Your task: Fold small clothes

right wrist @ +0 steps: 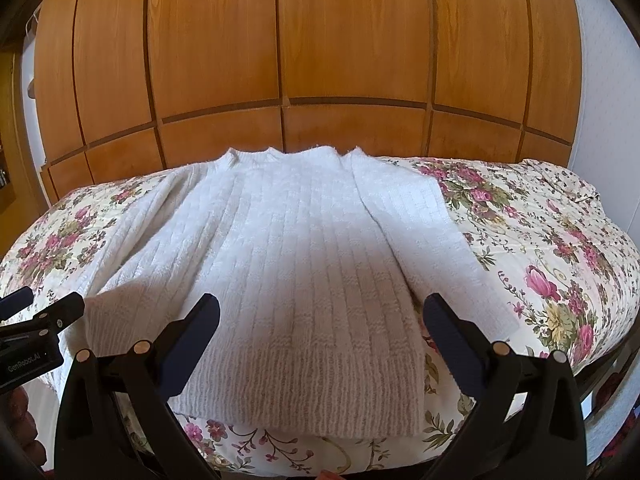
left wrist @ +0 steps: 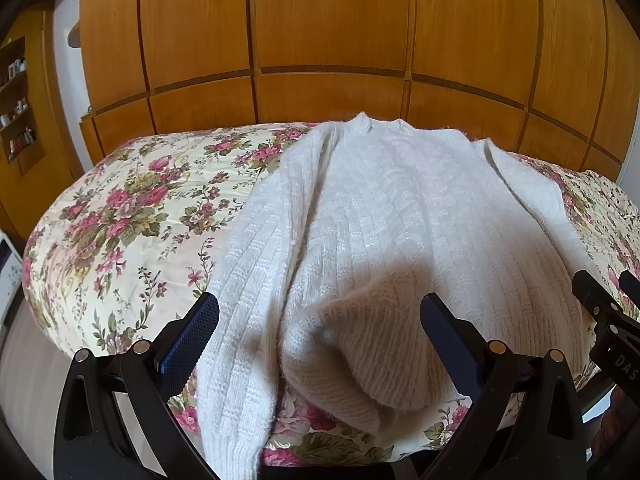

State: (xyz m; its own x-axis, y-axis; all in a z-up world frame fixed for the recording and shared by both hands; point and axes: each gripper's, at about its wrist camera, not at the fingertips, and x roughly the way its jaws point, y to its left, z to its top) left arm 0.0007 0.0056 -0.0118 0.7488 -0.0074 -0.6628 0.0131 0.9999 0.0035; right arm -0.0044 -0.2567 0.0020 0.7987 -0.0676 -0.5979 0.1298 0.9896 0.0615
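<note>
A white ribbed knit sweater lies flat on the floral bedspread, collar toward the far wooden wardrobe, sleeves along its sides. Its near hem corner is folded up into a bump in the left wrist view. My left gripper is open and empty, its jaws wide apart over that hem corner and the left sleeve. In the right wrist view the sweater shows its ribbed hem close by. My right gripper is open and empty, its jaws wide apart over the hem.
A wooden wardrobe stands behind the bed. Shelves with small bottles are at far left. The right gripper's body shows at the right edge of the left wrist view; the left gripper's body shows at the left edge of the right wrist view.
</note>
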